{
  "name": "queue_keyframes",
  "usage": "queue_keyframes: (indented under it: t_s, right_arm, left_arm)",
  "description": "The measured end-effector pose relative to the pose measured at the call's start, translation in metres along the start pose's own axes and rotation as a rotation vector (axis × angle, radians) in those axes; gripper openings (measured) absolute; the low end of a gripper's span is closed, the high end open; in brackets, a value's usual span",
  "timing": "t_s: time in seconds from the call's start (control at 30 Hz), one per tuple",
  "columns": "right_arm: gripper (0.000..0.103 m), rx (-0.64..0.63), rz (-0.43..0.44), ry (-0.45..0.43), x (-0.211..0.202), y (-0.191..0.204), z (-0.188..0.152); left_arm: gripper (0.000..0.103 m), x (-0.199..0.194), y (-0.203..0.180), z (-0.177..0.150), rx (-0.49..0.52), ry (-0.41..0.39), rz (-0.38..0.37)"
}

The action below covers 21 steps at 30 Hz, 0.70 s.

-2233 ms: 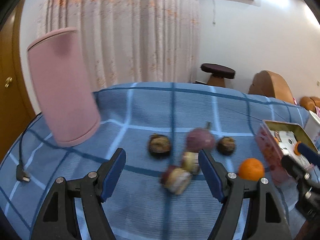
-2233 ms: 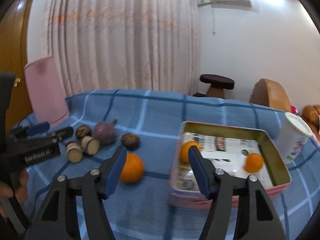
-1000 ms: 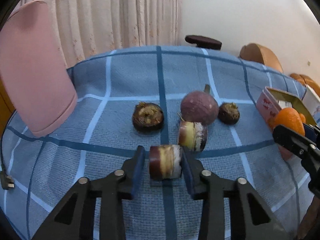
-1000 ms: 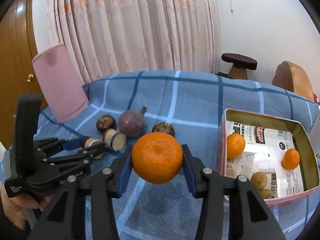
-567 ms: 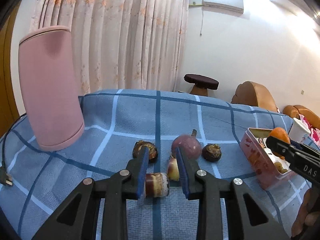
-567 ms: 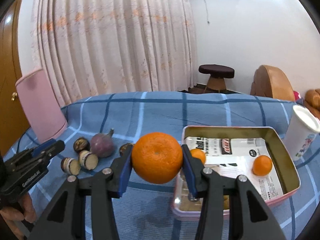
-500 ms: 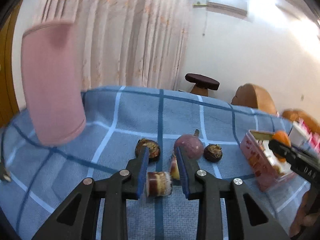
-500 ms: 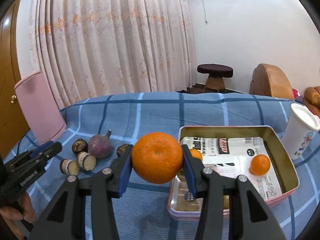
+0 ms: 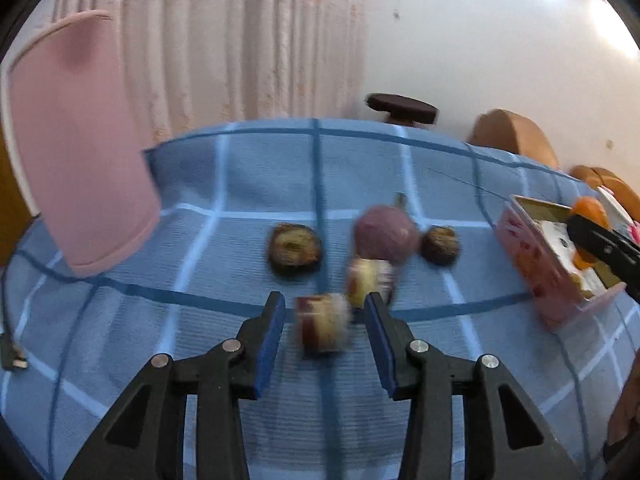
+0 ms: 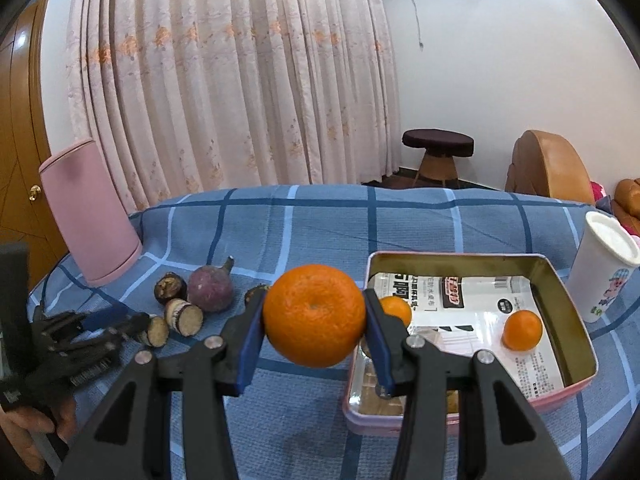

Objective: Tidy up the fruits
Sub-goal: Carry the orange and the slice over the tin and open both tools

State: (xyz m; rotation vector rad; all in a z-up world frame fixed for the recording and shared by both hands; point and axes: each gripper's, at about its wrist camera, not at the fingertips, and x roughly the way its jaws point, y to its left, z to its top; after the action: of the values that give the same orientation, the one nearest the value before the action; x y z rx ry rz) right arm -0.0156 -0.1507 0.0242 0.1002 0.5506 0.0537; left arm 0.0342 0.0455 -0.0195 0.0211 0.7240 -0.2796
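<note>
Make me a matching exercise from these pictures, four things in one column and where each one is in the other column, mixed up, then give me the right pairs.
Things:
1. big orange
2. small orange
3. cut fruit piece
4. white cup

Places:
A. standing on the cloth just outside the tin
B. clamped in the right gripper
C. lying inside the tin
D. between the open pads of the left gripper

Pairs: 1-B, 2-C, 3-D, 4-A
</note>
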Motion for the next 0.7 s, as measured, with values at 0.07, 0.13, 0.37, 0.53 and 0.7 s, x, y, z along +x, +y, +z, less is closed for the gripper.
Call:
queue_keyframes:
  t_s: [0.07,0.13,0.37,0.53,0.7]
  right_arm:
    - [0.049,0.004,0.001,0.007,0.002,-0.001,-0.001]
    - [0.049,0.01,0.005,0.01,0.002,-0.002,-0.001]
    - [0.049,0.011,0.005,0.007,0.0,-0.001,-0.002]
    - [0.049,0.022,-0.004,-0.027,-0.006,-0.004,0.001]
    - [0.049,0.043,-0.023,-0.068,-0.015,-0.017,0.009]
  left_arm:
    - [0.043,0.002,-0.004,0.0,0.012,0.007,0.022]
    - [0.043,0.009,0.0,0.001,-0.003,0.04,0.041]
    - [0.042,0.022,0.011,-0.002,-0.047,0.113,0.048]
    - [0.032,0.015,0.019,-0.001,-0.107,0.069,0.066]
    - [0.032,-0.009,0.021,0.001,-0.168,-0.085,0.057]
